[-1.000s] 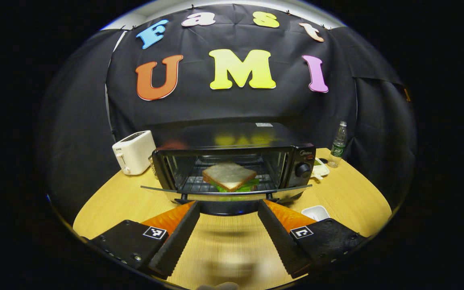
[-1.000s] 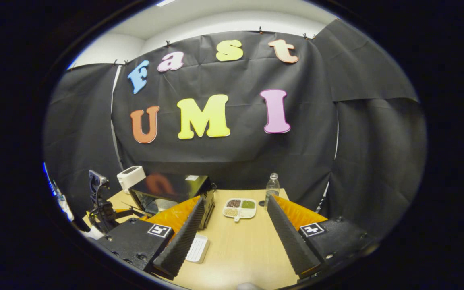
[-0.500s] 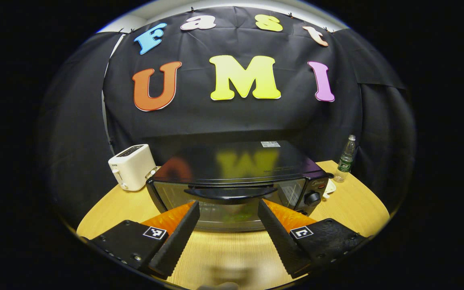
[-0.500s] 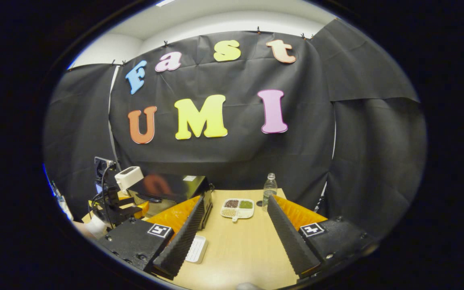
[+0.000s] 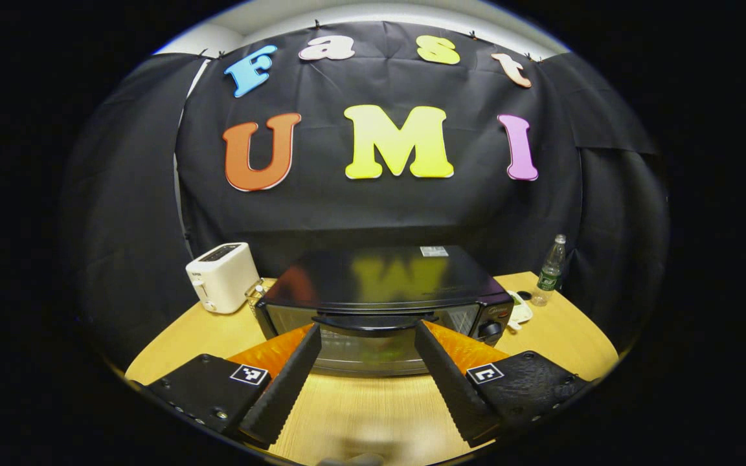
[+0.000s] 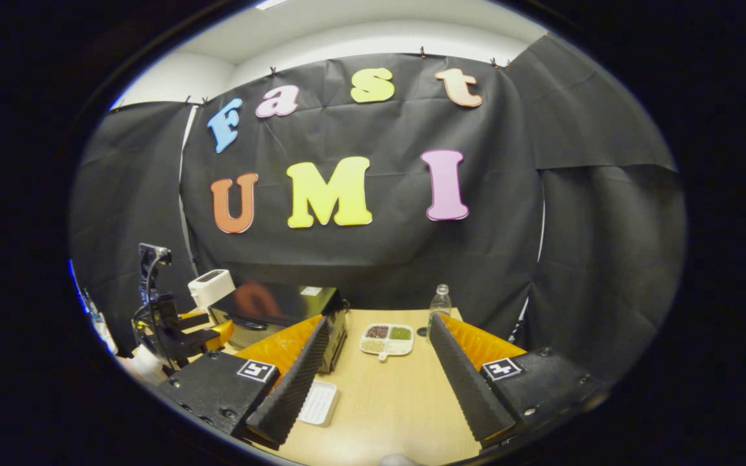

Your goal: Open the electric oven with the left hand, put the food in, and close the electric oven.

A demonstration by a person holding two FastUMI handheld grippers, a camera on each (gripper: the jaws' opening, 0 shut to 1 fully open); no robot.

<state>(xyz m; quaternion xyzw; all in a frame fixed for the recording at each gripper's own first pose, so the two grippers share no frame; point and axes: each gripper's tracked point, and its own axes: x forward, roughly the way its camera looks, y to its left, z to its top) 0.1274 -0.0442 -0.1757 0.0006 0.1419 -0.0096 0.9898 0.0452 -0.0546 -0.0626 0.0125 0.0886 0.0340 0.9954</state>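
Left gripper (image 5: 363, 362): fingers spread apart, holding nothing, poised just in front of the oven (image 5: 383, 304) at 12 o'clock. The oven stands on the wooden surface (image 5: 373, 414) with its door shut; the door handle (image 5: 373, 321) lies between the fingertips, contact not discernible. Green food (image 5: 383, 353) shows dimly through the glass. A white toaster (image 5: 223, 277) sits at 10 o'clock, a bottle (image 5: 549, 272) at 2 o'clock.

Right gripper (image 6: 376, 372): fingers spread apart, empty, above the surface. A divided dish (image 6: 386, 340) lies at 12 o'clock.

Food behind the oven (image 5: 379, 304) door glass is an indistinct blur.
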